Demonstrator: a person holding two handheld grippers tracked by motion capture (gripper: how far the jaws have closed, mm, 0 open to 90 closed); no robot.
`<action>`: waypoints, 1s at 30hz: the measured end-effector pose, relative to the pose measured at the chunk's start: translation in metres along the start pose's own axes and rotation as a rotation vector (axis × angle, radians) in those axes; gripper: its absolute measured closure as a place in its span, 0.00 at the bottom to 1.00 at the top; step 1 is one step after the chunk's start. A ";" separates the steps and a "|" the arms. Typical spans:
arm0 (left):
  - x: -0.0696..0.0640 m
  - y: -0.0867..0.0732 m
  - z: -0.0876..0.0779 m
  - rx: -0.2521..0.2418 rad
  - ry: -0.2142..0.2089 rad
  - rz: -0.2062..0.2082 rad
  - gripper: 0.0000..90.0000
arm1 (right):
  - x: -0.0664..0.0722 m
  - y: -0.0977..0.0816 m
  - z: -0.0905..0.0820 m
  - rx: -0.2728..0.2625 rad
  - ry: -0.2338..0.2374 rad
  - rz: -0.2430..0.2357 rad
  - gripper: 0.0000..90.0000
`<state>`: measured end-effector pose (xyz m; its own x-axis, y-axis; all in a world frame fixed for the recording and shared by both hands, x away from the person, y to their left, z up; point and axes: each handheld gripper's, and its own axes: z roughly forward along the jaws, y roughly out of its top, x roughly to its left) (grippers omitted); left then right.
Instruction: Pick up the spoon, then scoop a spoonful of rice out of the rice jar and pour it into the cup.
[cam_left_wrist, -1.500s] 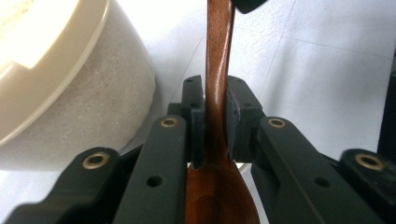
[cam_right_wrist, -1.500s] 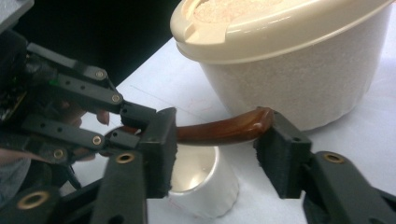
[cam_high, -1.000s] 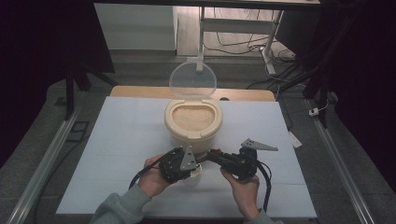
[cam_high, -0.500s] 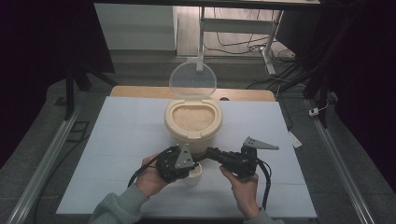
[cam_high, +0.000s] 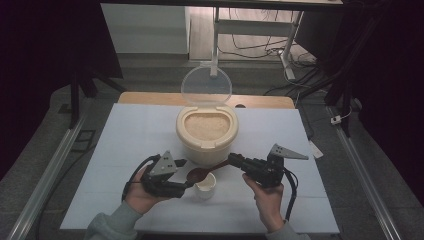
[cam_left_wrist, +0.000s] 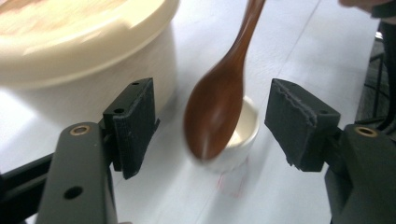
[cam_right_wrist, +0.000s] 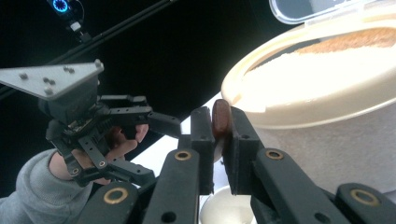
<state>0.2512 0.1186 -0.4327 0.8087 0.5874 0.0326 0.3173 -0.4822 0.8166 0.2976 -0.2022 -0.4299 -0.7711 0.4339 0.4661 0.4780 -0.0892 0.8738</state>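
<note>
Spoon (cam_high: 200, 173), wooden, bowl end hovering over the small white cup (cam_high: 206, 186); its long axis runs rightward to the right gripper (cam_high: 234, 161), clamped on the handle. Left gripper (cam_high: 184, 172), jaws just opened, flanks the bowl untouching. Beyond, the open rice container (cam_high: 207, 131).

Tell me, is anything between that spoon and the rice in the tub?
Nothing visible. The tub stands open, lid tipped back, rice uncovered. The spoon, clamped in the right gripper, hangs over the small cup just in front.
</note>
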 end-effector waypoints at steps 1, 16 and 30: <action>0.002 -0.005 -0.003 0.000 0.008 -0.009 0.36 | 0.000 0.000 0.000 0.000 0.000 0.000 0.92; 0.040 -0.090 -0.029 0.016 0.085 -0.182 0.32 | -0.006 0.008 -0.016 -0.030 -0.027 -0.022 0.92; 0.055 -0.111 -0.039 0.029 0.140 -0.231 0.30 | -0.004 0.020 -0.028 -0.078 -0.025 -0.034 0.92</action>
<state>0.2413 0.2299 -0.4988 0.6375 0.7672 -0.0710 0.5007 -0.3425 0.7950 0.2983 -0.2304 -0.4107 -0.7754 0.4597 0.4329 0.4162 -0.1434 0.8979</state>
